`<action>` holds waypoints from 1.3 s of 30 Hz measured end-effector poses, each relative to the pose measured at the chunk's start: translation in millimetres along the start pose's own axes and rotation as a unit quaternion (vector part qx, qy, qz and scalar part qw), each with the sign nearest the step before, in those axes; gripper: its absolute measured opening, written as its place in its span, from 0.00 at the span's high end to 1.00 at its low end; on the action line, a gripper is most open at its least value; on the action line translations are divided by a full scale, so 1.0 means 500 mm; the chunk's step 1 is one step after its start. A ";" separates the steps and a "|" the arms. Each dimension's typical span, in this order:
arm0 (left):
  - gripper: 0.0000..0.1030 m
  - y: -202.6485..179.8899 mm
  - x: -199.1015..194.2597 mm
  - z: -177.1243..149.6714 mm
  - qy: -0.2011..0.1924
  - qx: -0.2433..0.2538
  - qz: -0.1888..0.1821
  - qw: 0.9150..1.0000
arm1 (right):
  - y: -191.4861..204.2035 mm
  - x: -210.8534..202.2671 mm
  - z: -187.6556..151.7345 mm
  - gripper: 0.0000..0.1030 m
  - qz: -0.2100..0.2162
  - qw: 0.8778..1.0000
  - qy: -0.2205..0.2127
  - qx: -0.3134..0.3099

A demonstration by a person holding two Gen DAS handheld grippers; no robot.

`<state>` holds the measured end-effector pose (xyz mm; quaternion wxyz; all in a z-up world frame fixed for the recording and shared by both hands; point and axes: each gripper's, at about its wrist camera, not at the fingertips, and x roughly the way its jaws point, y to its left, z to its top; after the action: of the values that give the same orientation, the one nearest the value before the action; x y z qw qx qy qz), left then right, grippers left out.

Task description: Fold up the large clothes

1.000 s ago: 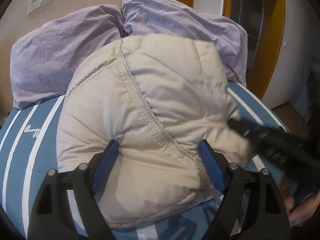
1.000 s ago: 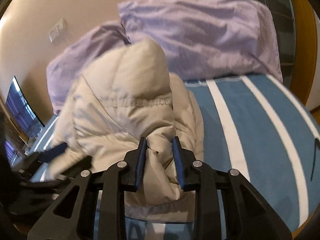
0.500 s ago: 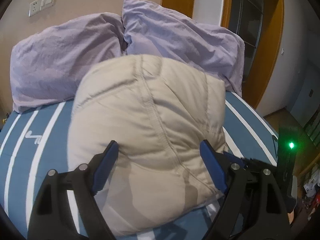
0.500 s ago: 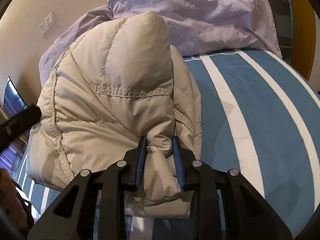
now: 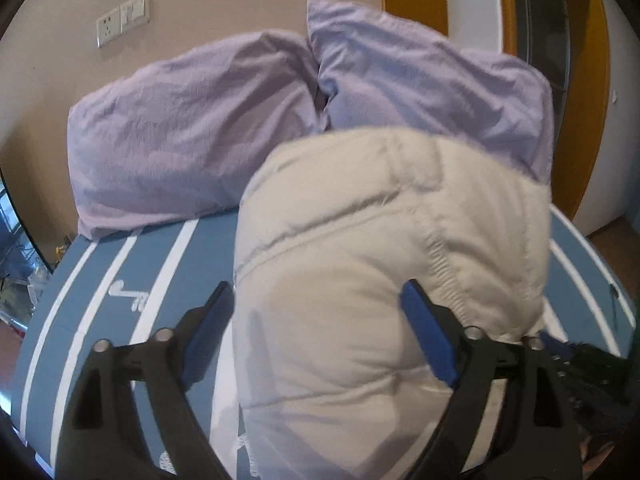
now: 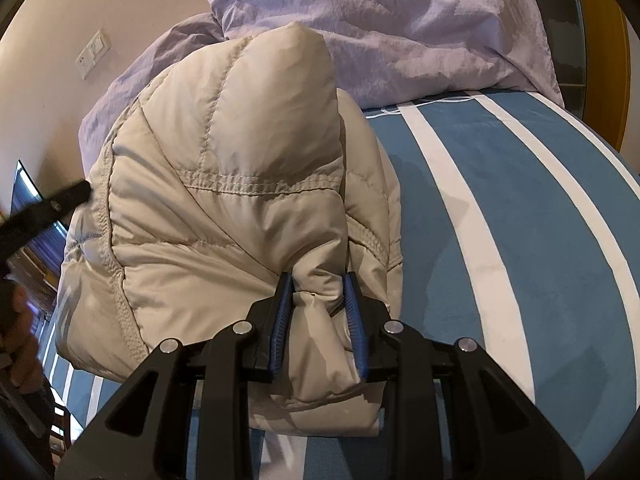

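A beige quilted puffer jacket (image 5: 380, 264) is bundled in a thick mound on the blue bed. My left gripper (image 5: 320, 332) is open, its blue pads straddling the near part of the bundle without pinching it. In the right wrist view the jacket (image 6: 224, 184) fills the left and centre. My right gripper (image 6: 318, 320) is shut on a fold at the jacket's near edge. The right gripper's tip shows at the lower right of the left wrist view (image 5: 576, 356). The left gripper's finger shows at the left edge of the right wrist view (image 6: 48, 204).
Two lilac pillows (image 5: 192, 136) (image 5: 432, 92) lean on the wall behind the jacket. The blue bedcover with white stripes (image 6: 520, 216) lies to the right of the bundle. An orange door frame (image 5: 576, 80) stands at the right. A screen (image 6: 24, 188) stands past the bed's left edge.
The jacket has shifted right in the left wrist view, uncovering more striped bed on the left. The right gripper keeps its hold on the fold and has drawn closer to the bundle.
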<state>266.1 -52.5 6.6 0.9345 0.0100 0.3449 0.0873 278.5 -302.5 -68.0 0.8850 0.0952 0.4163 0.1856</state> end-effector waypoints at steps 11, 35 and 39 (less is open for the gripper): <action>0.12 -0.004 0.058 -0.024 0.013 -0.005 -0.026 1.000 | 0.004 -0.035 0.034 0.71 -0.011 1.000 -0.019 -0.007; 0.12 -0.010 0.070 -0.043 -0.019 0.005 -0.056 0.998 | 0.086 0.098 0.198 0.71 -0.052 0.996 -0.059 -0.032; 0.12 -0.016 0.061 -0.041 -0.030 0.006 -0.061 0.998 | 0.079 0.131 0.185 0.71 -0.063 0.997 -0.040 -0.031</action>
<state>276.9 -56.0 -29.4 0.9478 -0.0027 0.3176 0.0276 378.4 -240.9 -42.1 0.9132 0.0487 0.3802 0.1381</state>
